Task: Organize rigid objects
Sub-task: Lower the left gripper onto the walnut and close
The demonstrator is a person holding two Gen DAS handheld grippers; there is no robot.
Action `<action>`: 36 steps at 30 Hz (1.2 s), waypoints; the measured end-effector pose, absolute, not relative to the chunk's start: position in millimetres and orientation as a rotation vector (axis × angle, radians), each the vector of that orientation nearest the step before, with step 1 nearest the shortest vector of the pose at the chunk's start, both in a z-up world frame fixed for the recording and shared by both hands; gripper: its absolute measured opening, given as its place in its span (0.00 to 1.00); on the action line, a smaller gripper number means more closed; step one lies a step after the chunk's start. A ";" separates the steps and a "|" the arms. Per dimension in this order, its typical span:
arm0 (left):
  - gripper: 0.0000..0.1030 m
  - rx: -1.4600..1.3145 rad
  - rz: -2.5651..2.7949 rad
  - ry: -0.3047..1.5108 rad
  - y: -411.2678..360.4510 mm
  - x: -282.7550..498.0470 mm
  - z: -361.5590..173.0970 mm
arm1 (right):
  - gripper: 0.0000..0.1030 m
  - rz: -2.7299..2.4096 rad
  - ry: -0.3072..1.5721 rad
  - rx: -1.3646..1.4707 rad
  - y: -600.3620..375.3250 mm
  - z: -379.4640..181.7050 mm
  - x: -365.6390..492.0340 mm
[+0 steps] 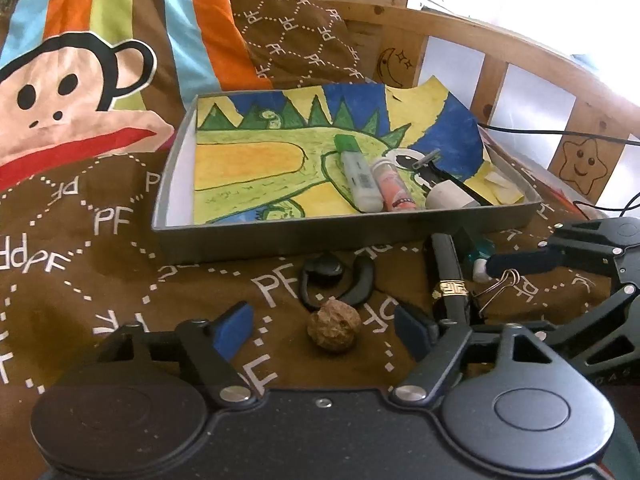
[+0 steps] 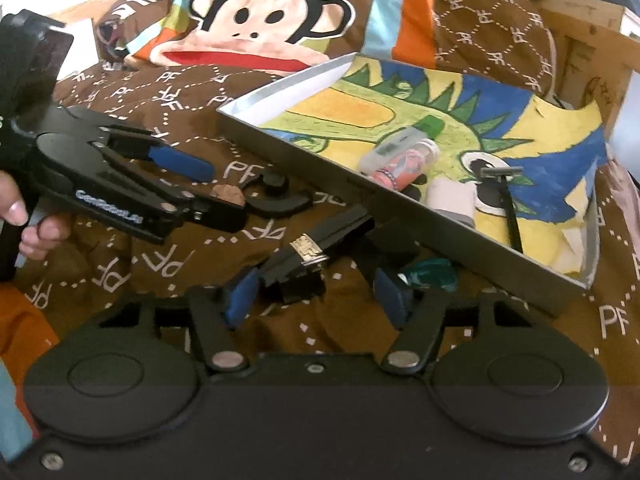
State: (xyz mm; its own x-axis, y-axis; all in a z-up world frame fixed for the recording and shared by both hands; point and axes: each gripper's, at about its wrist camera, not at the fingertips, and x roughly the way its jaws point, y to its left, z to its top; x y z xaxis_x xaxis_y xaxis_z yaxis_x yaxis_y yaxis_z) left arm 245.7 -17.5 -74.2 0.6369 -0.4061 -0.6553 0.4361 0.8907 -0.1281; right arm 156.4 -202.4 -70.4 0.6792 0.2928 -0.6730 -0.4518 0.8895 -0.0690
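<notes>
Left wrist view has the small rough brown walnut-like ball [image 1: 334,330] lying on the brown PF-print bedspread [image 1: 80,264], just ahead of the left gripper [image 1: 324,326], whose blue pads are spread wide with nothing between them; it looks light, hard and apt to roll, so a pinch across its middle seems best. Right of it lies the black pen-like stick with a gold band [image 1: 450,280], stiff and slim, which the right gripper [image 2: 318,294], also spread and empty, hovers over. Beyond sits the shallow grey tray [image 1: 320,234] lined with a dragon drawing, against a wooden bed rail [image 1: 520,52]
</notes>
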 end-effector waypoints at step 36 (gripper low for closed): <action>0.31 -0.032 -0.404 0.741 -35.7 201.8 -50.1 | 0.18 0.441 0.631 -0.326 -192.7 -36.7 133.1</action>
State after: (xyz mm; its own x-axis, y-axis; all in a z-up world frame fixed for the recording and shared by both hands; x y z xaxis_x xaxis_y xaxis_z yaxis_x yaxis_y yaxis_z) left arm 201.8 -35.7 -50.1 0.6643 -0.3689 -0.6501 0.3464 0.9226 -0.1696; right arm 133.1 -192.7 -36.7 0.7208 0.2942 -0.6275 -0.4879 0.8585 -0.1579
